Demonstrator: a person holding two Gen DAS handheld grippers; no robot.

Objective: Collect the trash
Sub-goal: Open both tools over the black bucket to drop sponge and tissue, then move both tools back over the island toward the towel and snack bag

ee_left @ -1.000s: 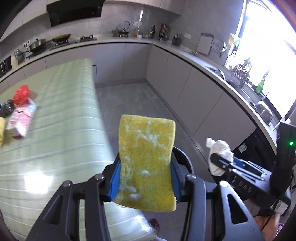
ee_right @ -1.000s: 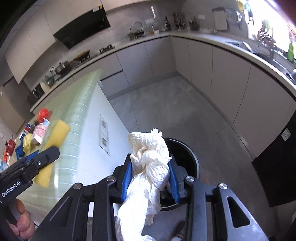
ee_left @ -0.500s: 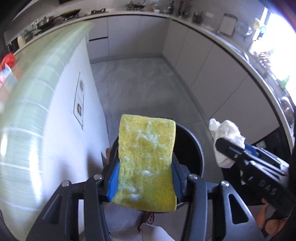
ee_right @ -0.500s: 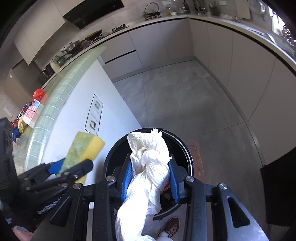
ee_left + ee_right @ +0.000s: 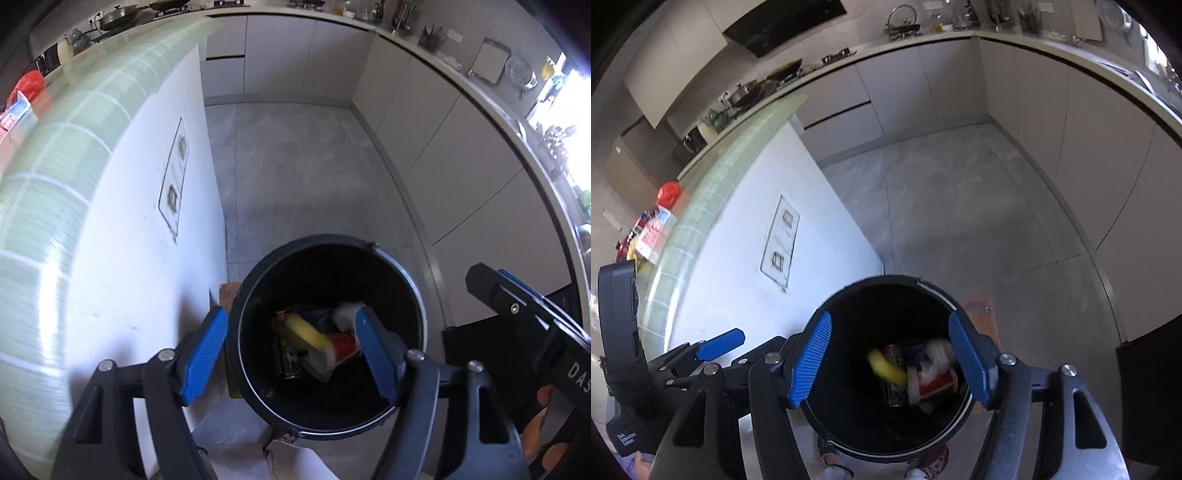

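A black round trash bin [image 5: 258, 280] stands on the floor beside the white island; it also shows in the right wrist view [image 5: 871, 291]. Inside lie the yellow sponge [image 5: 304, 332], the white crumpled tissue [image 5: 345, 314], a red-and-white package [image 5: 341, 349] and a can. The sponge [image 5: 886, 367] and tissue [image 5: 938, 350] look blurred in the right wrist view. My left gripper [image 5: 291, 356] is open and empty above the bin. My right gripper [image 5: 892, 360] is open and empty above the bin too. The left gripper also shows in the right wrist view [image 5: 716, 345].
The green tiled island top [image 5: 55, 155] holds a red bag [image 5: 29, 83] and a pink carton [image 5: 14, 110] at its far end. The white island side [image 5: 750, 236] has sockets. Grey cabinets [image 5: 1089, 147] line the room. Grey floor [image 5: 295, 166] lies beyond the bin.
Both grippers opened over the bin. The sponge left the left gripper and the tissue left the right gripper; both now lie in the bin.
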